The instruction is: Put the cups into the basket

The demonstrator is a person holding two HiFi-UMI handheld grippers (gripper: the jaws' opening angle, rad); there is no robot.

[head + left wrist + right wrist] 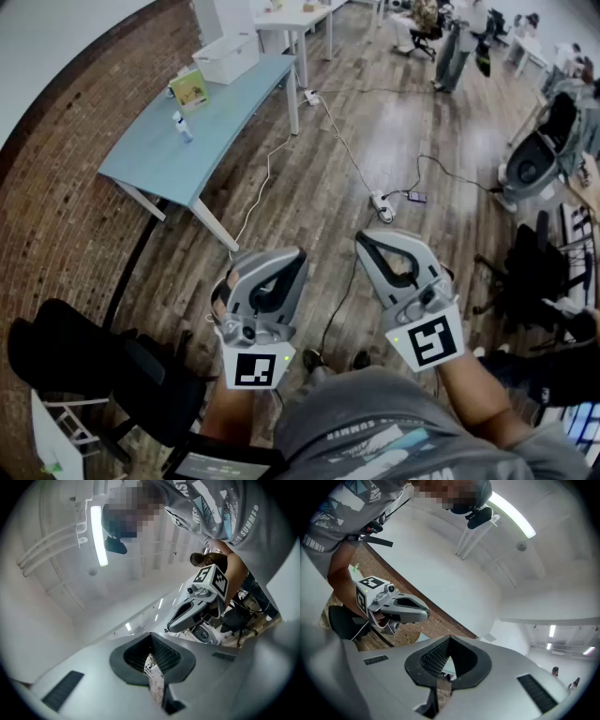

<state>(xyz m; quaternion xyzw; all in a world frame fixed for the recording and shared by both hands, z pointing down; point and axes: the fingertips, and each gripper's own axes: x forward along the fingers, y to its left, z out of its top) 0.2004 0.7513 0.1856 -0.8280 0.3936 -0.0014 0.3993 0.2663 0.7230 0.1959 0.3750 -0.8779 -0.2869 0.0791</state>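
Grey shirt [375, 422] fills the bottom edge of the head view, and just ahead of it both tools are held up over the wooden floor [309, 178]. Left gripper [298, 255] and right gripper [364, 240] sit side by side, not touching. Each has its jaws pressed together at the tips, gripping nothing (their own views look up at ceiling and wall). Well away, a blue desk [234, 103] carries a white bin [225, 58] and a small bottle-like item [183, 127], too small to say whether it is a cup.
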